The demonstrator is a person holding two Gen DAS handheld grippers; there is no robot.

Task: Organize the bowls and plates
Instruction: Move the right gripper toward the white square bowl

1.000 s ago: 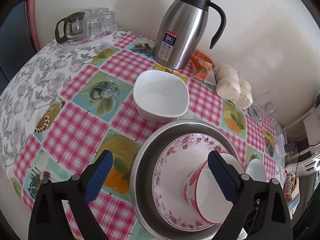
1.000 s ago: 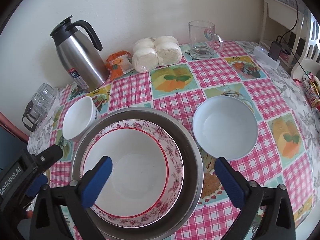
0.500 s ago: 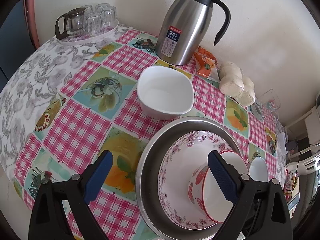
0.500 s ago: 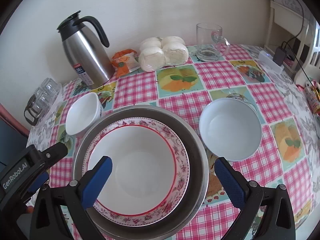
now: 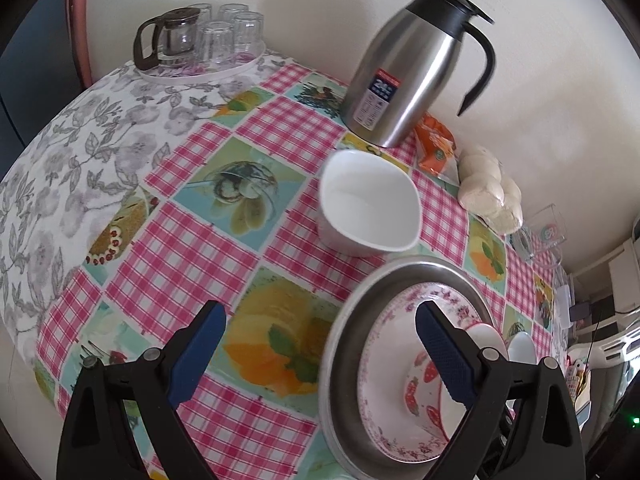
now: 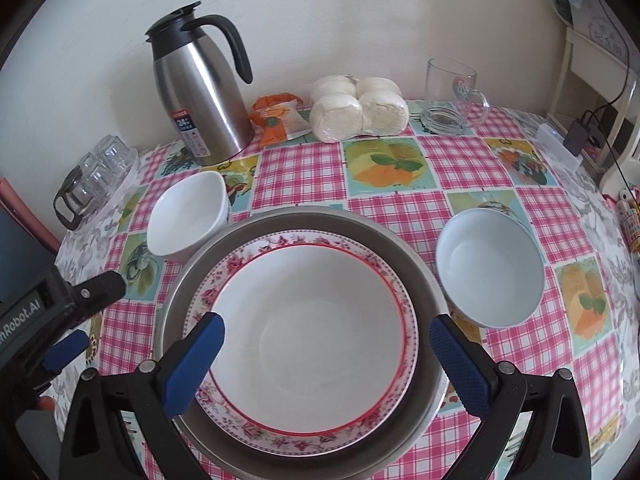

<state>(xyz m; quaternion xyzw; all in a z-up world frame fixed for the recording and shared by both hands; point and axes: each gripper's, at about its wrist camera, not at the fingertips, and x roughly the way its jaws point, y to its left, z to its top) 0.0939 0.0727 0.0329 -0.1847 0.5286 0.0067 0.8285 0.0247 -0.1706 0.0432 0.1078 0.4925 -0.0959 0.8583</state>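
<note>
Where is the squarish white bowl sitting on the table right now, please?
In the right wrist view, the squarish white bowl sits left of the metal basin, in front of the steel thermos.

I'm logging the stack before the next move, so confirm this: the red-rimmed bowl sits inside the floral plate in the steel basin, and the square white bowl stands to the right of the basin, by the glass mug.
Not quite. In the right wrist view the square white bowl stands left of the steel basin, near the thermos; the bowl on the right is the round white bowl. The red-rimmed bowl does sit in the floral plate inside the basin.
</note>
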